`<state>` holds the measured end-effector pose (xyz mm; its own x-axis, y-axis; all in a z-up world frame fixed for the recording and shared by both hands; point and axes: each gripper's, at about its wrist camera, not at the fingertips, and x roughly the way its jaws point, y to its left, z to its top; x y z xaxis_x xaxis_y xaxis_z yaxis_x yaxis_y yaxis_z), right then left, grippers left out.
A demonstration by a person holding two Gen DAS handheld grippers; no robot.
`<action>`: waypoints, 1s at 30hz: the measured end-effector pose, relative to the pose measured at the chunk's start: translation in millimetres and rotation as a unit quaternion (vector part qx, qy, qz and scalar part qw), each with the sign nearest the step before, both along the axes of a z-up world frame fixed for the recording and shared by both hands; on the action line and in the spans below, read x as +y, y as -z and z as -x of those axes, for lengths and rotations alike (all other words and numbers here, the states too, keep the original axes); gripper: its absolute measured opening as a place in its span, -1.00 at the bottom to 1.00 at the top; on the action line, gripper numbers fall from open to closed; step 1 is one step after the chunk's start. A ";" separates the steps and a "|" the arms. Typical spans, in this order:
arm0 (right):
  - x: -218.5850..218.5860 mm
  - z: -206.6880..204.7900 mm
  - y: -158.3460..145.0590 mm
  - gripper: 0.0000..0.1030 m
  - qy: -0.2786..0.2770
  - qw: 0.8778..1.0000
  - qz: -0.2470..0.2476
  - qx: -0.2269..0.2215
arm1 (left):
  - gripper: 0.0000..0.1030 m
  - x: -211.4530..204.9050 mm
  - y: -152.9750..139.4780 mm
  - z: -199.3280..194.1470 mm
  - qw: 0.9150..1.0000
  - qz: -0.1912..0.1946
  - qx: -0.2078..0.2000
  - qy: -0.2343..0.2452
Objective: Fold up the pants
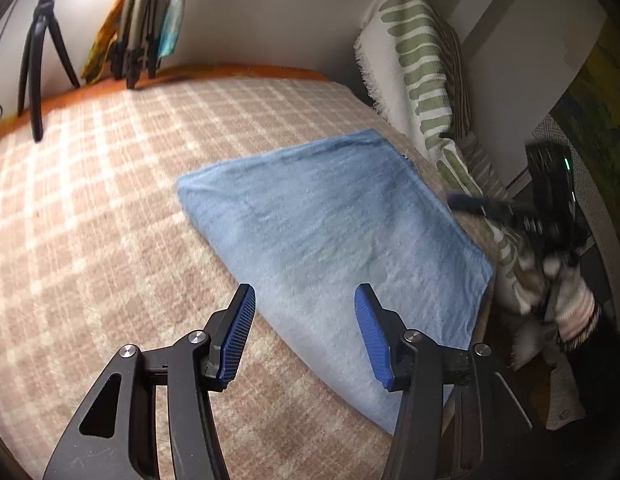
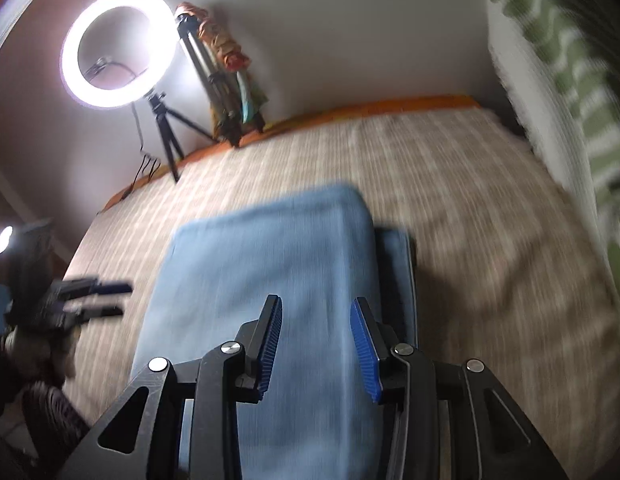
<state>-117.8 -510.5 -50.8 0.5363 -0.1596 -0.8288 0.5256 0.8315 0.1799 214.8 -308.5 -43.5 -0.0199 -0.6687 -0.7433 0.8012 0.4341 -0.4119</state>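
The light blue pants [image 1: 333,236] lie folded into a flat rectangle on the checked bed cover [image 1: 110,208]. My left gripper [image 1: 306,300] is open and empty, held just above the near edge of the pants. My right gripper [image 2: 315,312] is open and empty over the near end of the pants [image 2: 262,280]; that view is motion-blurred. The right gripper also shows in the left wrist view [image 1: 469,202], beyond the far right side of the pants. The left gripper shows in the right wrist view [image 2: 110,300], left of the pants.
A green-and-white patterned throw [image 1: 421,64] stands along the right of the bed. A lit ring light on a tripod [image 2: 118,48], a second tripod [image 2: 218,92] and an orange edge strip [image 2: 369,110] line the far wall.
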 end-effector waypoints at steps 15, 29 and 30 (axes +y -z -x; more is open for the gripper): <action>-16.9 52.5 11.6 0.75 0.016 0.999 -0.037 -0.006 | 0.03 -3.7 24.6 1.5 0.996 -0.001 0.087 -0.009; -90.9 -1.6 66.4 0.83 0.012 0.988 -0.143 -0.051 | 0.22 -12.9 48.5 -10.4 0.989 0.026 0.145 -0.030; -90.6 -2.3 65.7 0.90 0.007 0.988 -0.139 -0.061 | 0.22 -14.1 49.1 -11.0 0.989 0.028 0.144 -0.029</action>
